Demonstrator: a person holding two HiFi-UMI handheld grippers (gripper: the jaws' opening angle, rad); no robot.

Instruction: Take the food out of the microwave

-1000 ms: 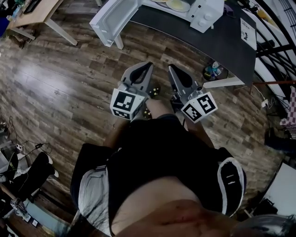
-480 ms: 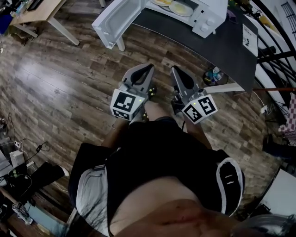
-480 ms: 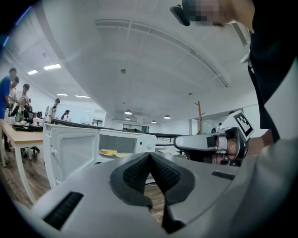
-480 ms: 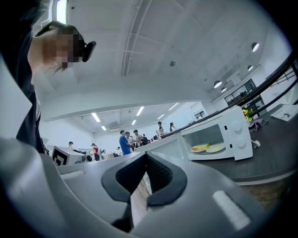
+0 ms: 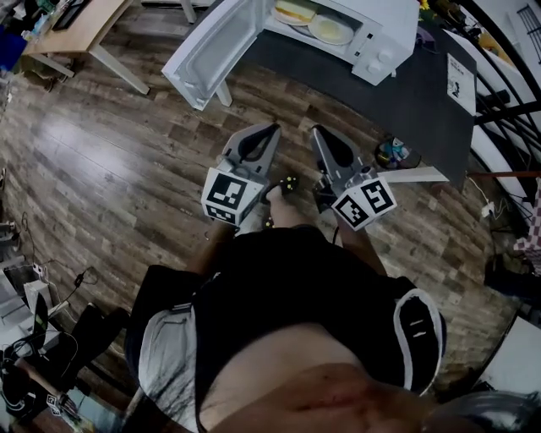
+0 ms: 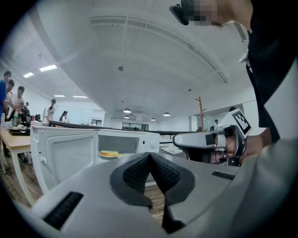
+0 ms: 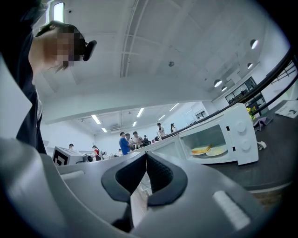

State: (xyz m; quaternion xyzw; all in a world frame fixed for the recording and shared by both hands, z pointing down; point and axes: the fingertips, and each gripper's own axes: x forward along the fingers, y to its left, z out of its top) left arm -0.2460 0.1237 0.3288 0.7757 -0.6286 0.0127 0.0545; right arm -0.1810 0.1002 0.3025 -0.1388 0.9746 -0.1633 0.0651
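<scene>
A white box-shaped microwave oven [image 5: 385,34] stands near the left end of the dark grey table [image 5: 406,93]. Its door [image 5: 207,51] hangs wide open past the table's edge. Inside lie a yellow slab of food [image 5: 294,10] and, just beside it, a pale round plate [image 5: 331,30]. The left gripper [image 5: 272,128] and right gripper [image 5: 314,131] are level and side by side over the wooden plank floor [image 5: 110,169], short of the table's near edge. Each has its jaws closed together on nothing.
</scene>
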